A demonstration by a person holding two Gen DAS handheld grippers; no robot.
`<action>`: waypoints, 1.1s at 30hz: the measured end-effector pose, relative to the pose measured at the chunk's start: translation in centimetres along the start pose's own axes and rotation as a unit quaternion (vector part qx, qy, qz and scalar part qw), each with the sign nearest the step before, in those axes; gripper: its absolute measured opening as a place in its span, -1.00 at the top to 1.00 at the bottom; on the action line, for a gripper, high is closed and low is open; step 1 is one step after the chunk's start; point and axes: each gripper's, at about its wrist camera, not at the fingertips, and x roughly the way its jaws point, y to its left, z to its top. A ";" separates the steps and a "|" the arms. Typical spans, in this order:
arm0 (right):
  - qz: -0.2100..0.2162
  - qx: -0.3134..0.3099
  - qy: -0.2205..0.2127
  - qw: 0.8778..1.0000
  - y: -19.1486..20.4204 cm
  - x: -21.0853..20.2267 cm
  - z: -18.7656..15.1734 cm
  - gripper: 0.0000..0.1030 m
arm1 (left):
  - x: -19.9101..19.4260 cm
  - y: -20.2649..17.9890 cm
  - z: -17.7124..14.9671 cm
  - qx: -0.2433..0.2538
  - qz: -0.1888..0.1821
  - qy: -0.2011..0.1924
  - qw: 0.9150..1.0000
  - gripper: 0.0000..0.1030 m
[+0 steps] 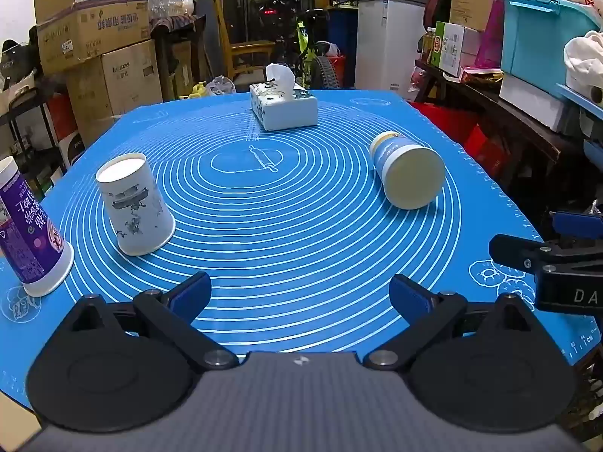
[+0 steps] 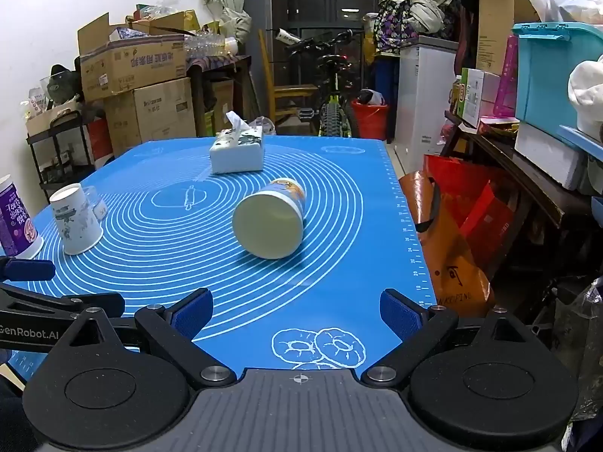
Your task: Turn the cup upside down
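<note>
A blue-and-white paper cup (image 1: 407, 167) lies on its side on the blue mat (image 1: 301, 233), mouth toward me; it also shows in the right wrist view (image 2: 271, 222). A white patterned cup (image 1: 135, 205) stands upside down at the left, also in the right wrist view (image 2: 75, 222). A purple cup (image 1: 30, 233) stands upside down at the far left, also in the right wrist view (image 2: 17, 222). My left gripper (image 1: 299, 295) is open and empty above the mat's near part. My right gripper (image 2: 297, 310) is open and empty, short of the lying cup.
A tissue box (image 1: 282, 103) sits at the mat's far side. A clear glass mug (image 2: 96, 199) stands behind the white cup. Red and orange bags (image 2: 452, 233) and a cluttered shelf stand right of the table. Boxes and a bicycle (image 2: 331, 86) are behind.
</note>
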 end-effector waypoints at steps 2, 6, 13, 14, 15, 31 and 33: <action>0.000 0.000 0.000 1.000 0.0 0.0 0.0 -0.85 | -0.2 0.2 0.0 0.002 0.002 -0.006 1.000 -0.94; 0.001 0.001 0.001 1.000 0.0 0.0 0.0 -0.85 | -0.2 -0.2 -0.3 0.008 0.009 -0.006 1.000 -0.94; 0.002 0.001 0.002 1.000 0.2 0.2 0.1 -0.85 | 0.0 -0.2 -0.2 0.011 0.011 -0.003 1.000 -0.94; 0.002 0.000 0.000 1.000 0.0 0.1 -0.1 -0.85 | 0.0 -0.2 -0.3 0.011 0.011 -0.003 1.000 -0.94; 0.002 0.000 0.001 1.000 0.0 0.2 -0.1 -0.85 | 0.0 -0.2 -0.3 0.011 0.011 -0.004 1.000 -0.94; 0.003 0.000 0.003 1.000 0.1 0.2 -0.1 -0.85 | -0.1 -0.2 -0.1 0.011 0.011 -0.005 1.000 -0.94; 0.003 0.000 0.003 1.000 0.1 0.2 -0.1 -0.85 | -0.1 -0.2 -0.1 0.011 0.011 -0.005 1.000 -0.94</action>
